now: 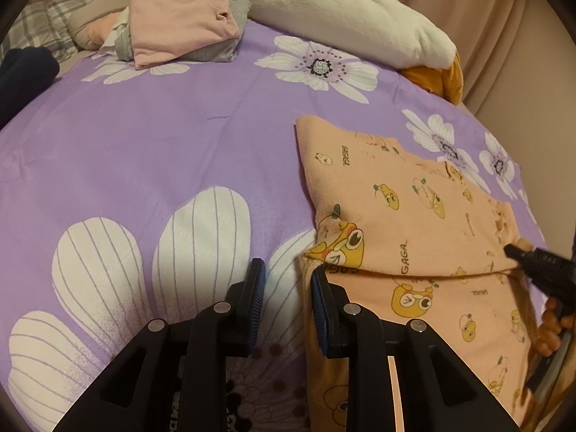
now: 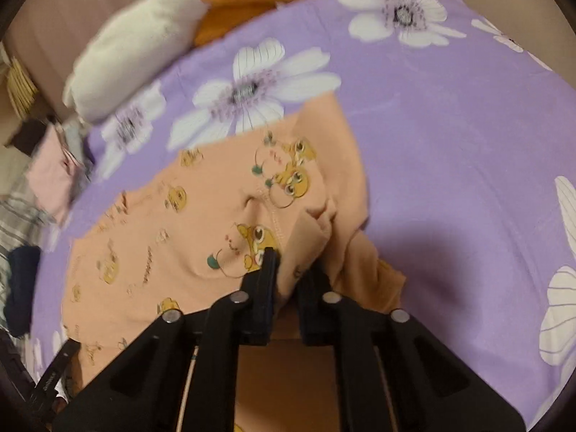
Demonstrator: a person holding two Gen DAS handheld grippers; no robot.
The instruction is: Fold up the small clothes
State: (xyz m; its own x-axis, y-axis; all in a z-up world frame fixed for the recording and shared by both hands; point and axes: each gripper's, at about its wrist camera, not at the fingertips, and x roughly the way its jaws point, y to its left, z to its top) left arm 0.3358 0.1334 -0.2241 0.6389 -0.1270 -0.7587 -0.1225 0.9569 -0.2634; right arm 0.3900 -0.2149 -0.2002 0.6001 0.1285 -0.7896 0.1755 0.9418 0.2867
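My right claw (image 2: 288,270) clamped on the peach cartoon-print cotton garment (image 2: 216,208), left claw (image 1: 288,280) apart and empty beside its edge; mid-fold, next likely carrying this corner across.

Two grippers (image 1: 288,273) (image 2: 291,270); one peach garment (image 1: 414,223), right of the near centre; one purple sheet (image 1: 180,136); one folded stack (image 1: 180,21), far left, pink piece on top, grey beneath; one white plush (image 1: 345,10), far right; one dark garment (image 1: 25,72), far left edge.
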